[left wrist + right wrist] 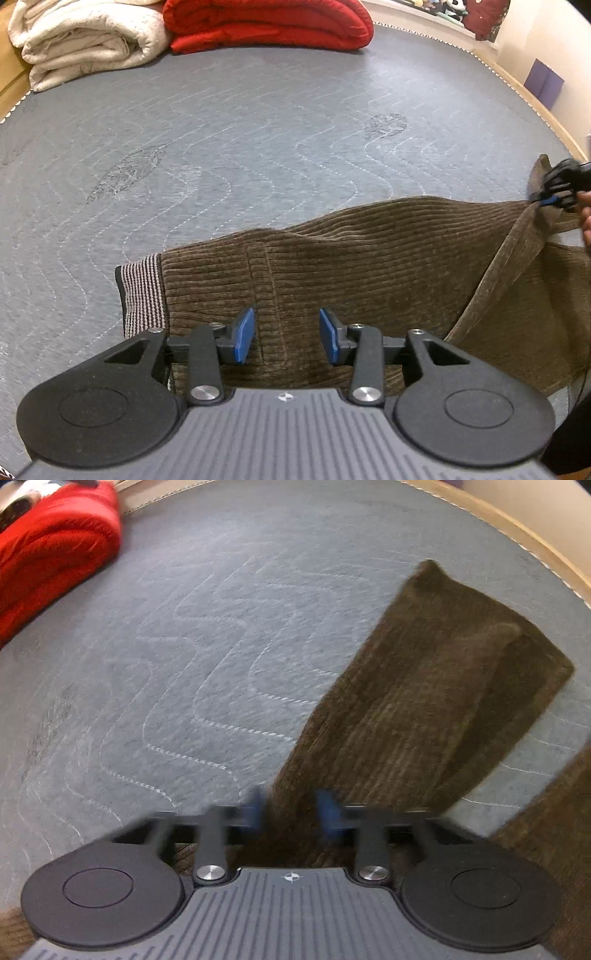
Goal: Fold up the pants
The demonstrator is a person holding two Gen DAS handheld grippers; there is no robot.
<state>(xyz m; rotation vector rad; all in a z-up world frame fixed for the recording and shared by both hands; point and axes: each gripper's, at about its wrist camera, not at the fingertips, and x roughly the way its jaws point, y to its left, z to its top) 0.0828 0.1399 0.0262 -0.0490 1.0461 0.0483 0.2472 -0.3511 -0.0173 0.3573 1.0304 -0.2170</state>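
Brown corduroy pants [351,266]: soft, limp, grippy; take hems or waistband [142,295]; left claw [287,334] apart, empty; right claw [546,197] clamped on fabric.

Left gripper [286,335]: tilted steeply downward, blue pads [244,335] standing apart with a clear gap, pressing on nothing. Right gripper [293,814]: likewise tilted steeply down, image blurred; seen from the left wrist view at far right, its tips are pinched together on a fold of brown cloth, a fingertip of the holding hand [584,218] just behind.
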